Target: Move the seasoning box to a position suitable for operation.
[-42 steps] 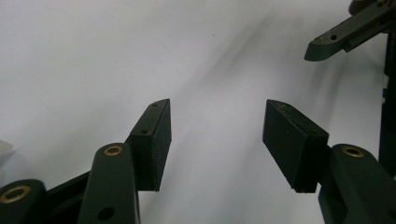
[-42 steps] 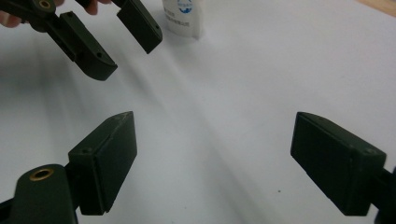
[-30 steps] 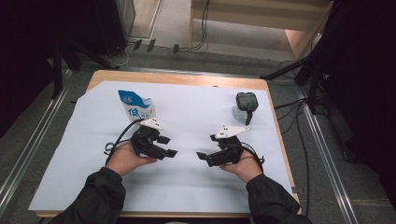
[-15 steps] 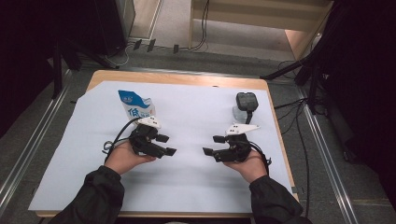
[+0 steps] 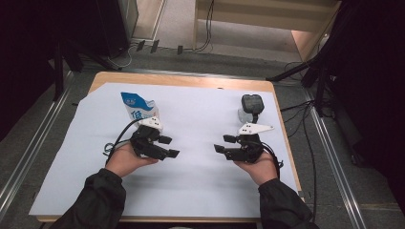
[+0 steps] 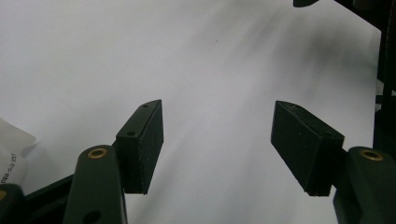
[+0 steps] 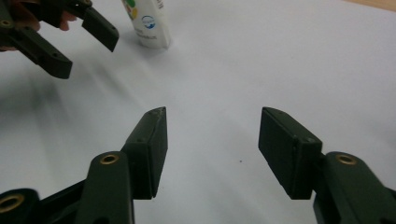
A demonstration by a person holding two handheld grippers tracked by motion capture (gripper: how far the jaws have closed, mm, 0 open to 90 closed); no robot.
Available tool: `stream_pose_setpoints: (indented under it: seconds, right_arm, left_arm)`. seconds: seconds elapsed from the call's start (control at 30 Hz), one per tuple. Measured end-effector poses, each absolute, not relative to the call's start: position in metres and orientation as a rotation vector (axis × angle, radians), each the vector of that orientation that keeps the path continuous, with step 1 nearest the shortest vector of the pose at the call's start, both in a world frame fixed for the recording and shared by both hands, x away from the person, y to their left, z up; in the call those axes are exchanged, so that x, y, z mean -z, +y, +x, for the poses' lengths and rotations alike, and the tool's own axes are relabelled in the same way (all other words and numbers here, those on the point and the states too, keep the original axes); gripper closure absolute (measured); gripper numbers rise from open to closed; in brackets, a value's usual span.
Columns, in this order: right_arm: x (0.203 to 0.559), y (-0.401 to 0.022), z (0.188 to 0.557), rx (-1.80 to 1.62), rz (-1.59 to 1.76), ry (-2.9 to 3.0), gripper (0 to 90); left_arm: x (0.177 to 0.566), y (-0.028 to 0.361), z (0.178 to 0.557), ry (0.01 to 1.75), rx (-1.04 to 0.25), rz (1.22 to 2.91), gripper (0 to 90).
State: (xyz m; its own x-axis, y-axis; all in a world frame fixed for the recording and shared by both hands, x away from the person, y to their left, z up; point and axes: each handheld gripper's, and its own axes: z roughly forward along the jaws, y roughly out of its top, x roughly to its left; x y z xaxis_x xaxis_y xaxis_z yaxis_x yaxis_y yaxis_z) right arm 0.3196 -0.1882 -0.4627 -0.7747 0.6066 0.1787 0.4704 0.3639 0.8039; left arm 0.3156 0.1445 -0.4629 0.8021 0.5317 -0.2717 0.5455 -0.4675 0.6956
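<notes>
Milk carton (image 5: pixel 140 109) stands upright on the white sheet (image 5: pixel 200 124), just behind the left gripper (image 5: pixel 165 147) — jaws apart, empty. Right gripper (image 5: pixel 224 144) has just been closing, nothing between its jaws. Carton looks light and crushable, perhaps part-empty — best taken low across the flat sides.

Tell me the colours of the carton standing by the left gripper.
The carton is white with a blue top and blue print, clearest in the high view.

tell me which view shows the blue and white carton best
The high view: the carton stands upright on the white sheet, just beyond the left hand-held gripper, its blue top and printed front in sight. The right gripper view catches its lower part far off; the left gripper view, perhaps a white corner at the frame edge.
</notes>
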Motion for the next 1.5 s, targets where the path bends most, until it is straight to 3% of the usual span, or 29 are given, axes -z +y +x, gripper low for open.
stream_pose_setpoints:
  seconds: [0.67,1.5]
  right_arm:
    - [0.455,-0.209,0.333,-1.304,1.105,2.38,33.8]
    - [0.431,-0.248,0.396,-1.22,1.32,2.138,22.7]
  left_arm:
    - [0.457,0.148,0.317,0.793,0.026,2.147,33.6]
    - [0.461,0.151,0.313,0.792,0.035,2.146,31.9]
